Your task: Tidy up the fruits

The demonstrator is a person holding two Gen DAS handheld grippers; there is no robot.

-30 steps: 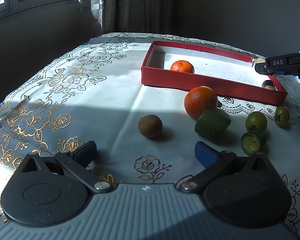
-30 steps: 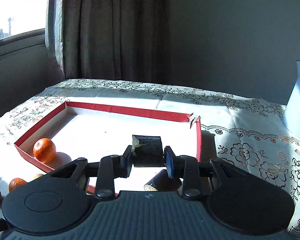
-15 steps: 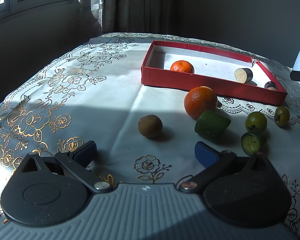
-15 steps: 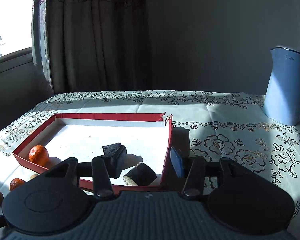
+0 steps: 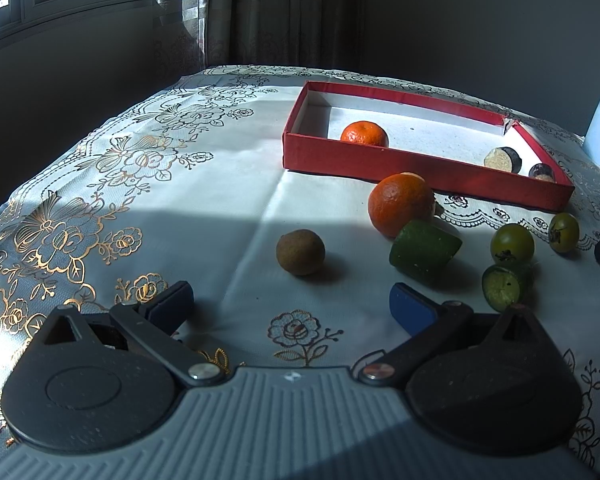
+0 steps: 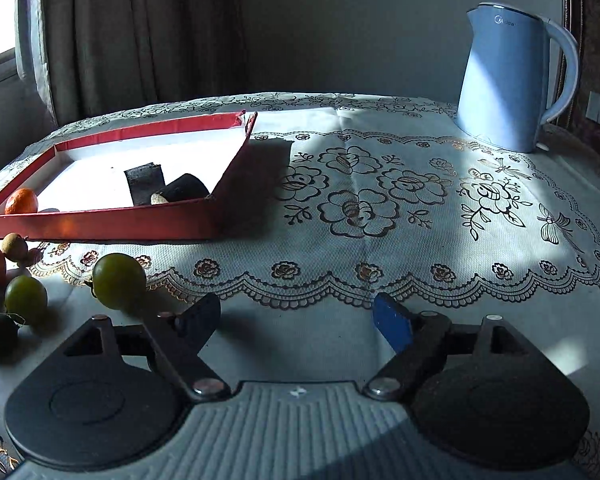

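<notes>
Two dark cut pieces (image 6: 168,188) lie in the red box (image 6: 100,226); both hand-held grippers' jaws stand apart, the right's (image 6: 296,322) opening, empty.

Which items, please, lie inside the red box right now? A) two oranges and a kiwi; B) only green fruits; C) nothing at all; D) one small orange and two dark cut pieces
D: inside the red box sit one small orange and two dark cut pieces.
</notes>
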